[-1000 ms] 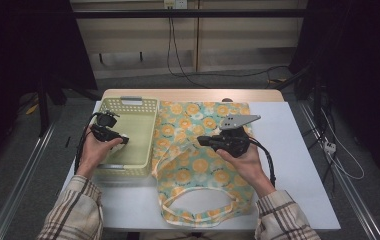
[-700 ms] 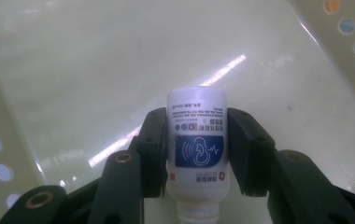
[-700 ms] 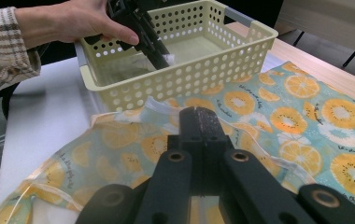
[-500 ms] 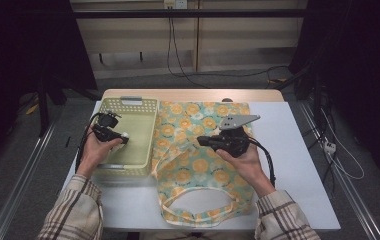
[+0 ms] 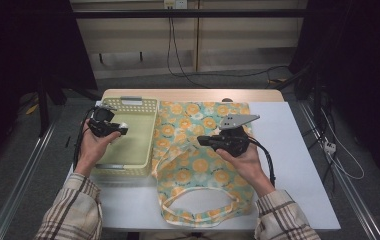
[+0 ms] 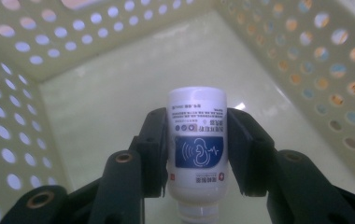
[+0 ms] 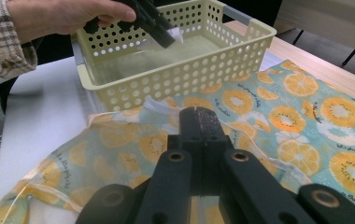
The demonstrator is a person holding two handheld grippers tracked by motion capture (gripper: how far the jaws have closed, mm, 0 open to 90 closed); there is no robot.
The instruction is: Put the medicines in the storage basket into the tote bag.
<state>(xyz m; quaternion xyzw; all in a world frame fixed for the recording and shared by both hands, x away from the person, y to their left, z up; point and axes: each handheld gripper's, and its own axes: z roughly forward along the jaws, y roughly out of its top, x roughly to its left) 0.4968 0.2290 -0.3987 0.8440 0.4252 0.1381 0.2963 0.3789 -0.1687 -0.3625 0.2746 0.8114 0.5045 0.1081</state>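
Observation:
A small white bottle (image 6: 196, 144) with a blue label is clamped upside down between the jaws of my left gripper (image 6: 196, 133). The gripper holds it inside the pale yellow perforated basket (image 6: 7, 116), above its floor. From the high view, the left gripper (image 5: 119, 129) and the bottle (image 5: 123, 125) hang over the basket's (image 5: 124, 170) left half. My right gripper (image 7: 198, 116) is shut with nothing in it, low over the orange-slice print tote bag (image 7: 306, 116). In the high view the right gripper (image 5: 202, 141) hovers over the middle of the bag (image 5: 198, 170).
The basket (image 7: 180, 74) stands directly left of the bag on a white table (image 5: 298, 165), whose right part is bare. The bag's handles (image 5: 198, 220) loop toward the front edge. Behind the table, cables lie on the floor.
The left gripper with the bottle has edged slightly to the right over the basket. The right gripper has stayed in place.

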